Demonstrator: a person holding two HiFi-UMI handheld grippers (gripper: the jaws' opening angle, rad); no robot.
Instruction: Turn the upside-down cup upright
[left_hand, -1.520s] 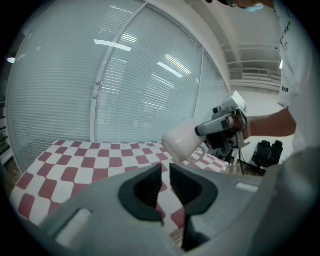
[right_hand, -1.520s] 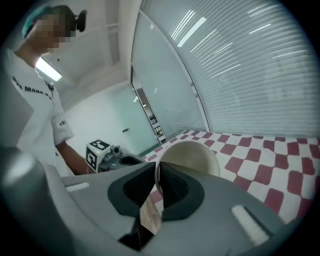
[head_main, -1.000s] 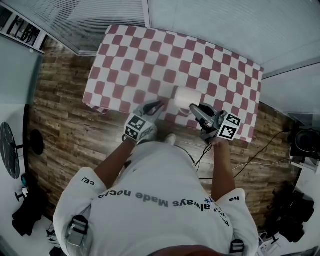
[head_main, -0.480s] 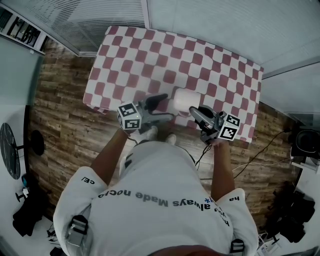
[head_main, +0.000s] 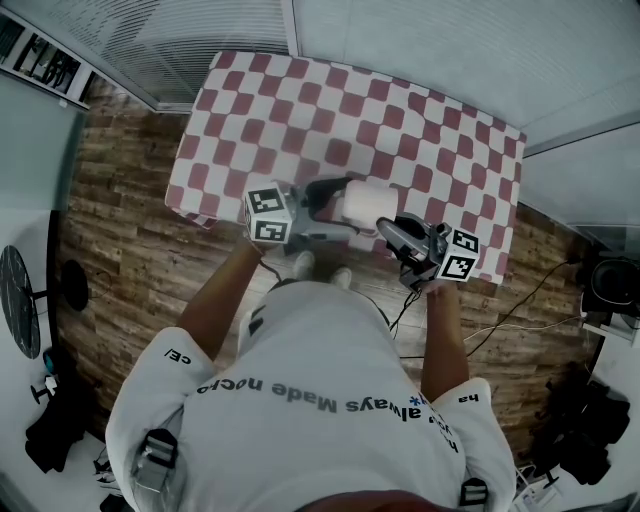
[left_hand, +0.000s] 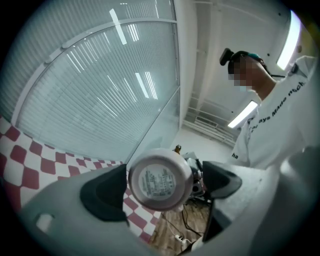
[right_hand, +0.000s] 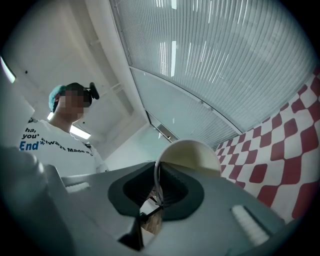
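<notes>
- Red-and-white checked cloth covers the worktop (head_main: 250, 90), which stands on a wooden floor (head_main: 120, 230) with window blinds (left_hand: 90, 90) behind it.
- White cup (head_main: 368, 203) is tipped on its side over the worktop's near edge.
- Right claw (head_main: 390, 228) is clamped tight on the cup's rim wall.
- Left claw (head_main: 335, 208) is opening wide; the cup's labelled base sits between its pads (left_hand: 107, 192), and the far pad stands clear of it.
</notes>
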